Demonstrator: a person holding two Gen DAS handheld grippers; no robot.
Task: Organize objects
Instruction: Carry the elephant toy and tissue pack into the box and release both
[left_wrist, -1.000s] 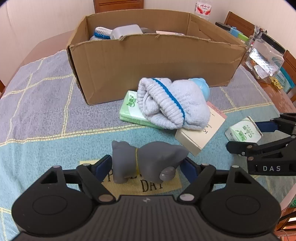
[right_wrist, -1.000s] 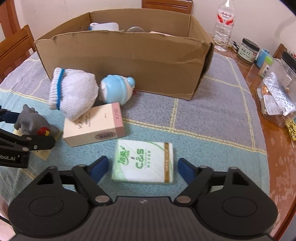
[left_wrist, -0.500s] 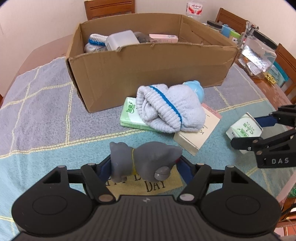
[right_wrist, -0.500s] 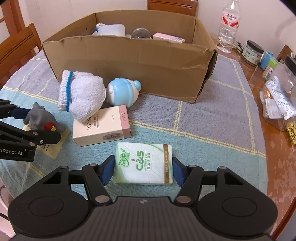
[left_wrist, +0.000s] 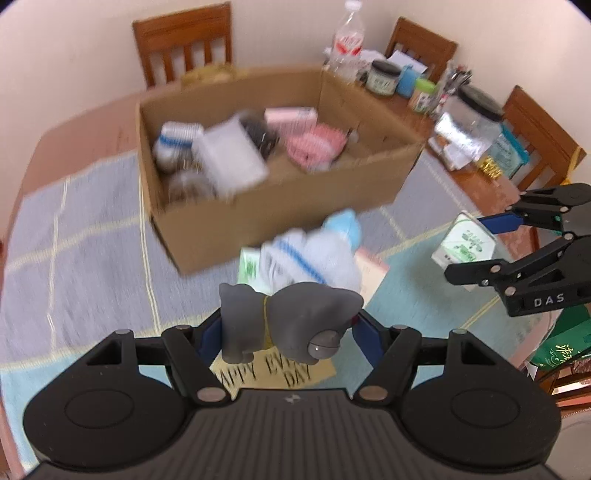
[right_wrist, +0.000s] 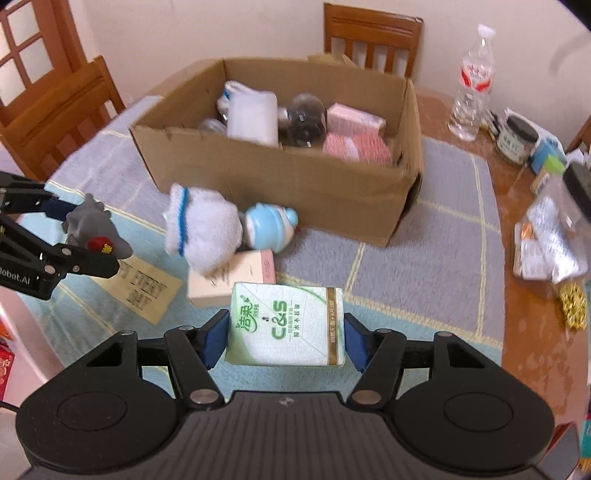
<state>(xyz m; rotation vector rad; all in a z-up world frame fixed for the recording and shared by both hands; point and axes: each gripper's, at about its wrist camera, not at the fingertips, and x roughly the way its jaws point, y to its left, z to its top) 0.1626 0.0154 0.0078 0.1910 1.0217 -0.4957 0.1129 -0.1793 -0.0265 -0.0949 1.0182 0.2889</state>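
My left gripper (left_wrist: 286, 334) is shut on a grey toy animal (left_wrist: 291, 321) and holds it lifted above the tan card (left_wrist: 273, 373) on the cloth. My right gripper (right_wrist: 284, 338) is shut on a green and white tissue pack (right_wrist: 286, 325), also raised off the table. Each gripper shows in the other's view: the right gripper (left_wrist: 491, 243) with its tissue pack (left_wrist: 463, 245), the left gripper (right_wrist: 79, 236) with the toy (right_wrist: 92, 225). The open cardboard box (right_wrist: 288, 184) stands behind, holding several items.
On the cloth before the box lie a white sock bundle with a blue stripe (right_wrist: 201, 229), a blue and white toy (right_wrist: 267, 227), a pink and cream carton (right_wrist: 236, 280) and another tissue pack (left_wrist: 249, 267). Jars, a water bottle (right_wrist: 472, 79) and packets crowd the table's right side. Wooden chairs surround it.
Both grippers closed on their objects, the left on the grey toy and the right on the tissue pack, then rose with them; the box's inside now shows.
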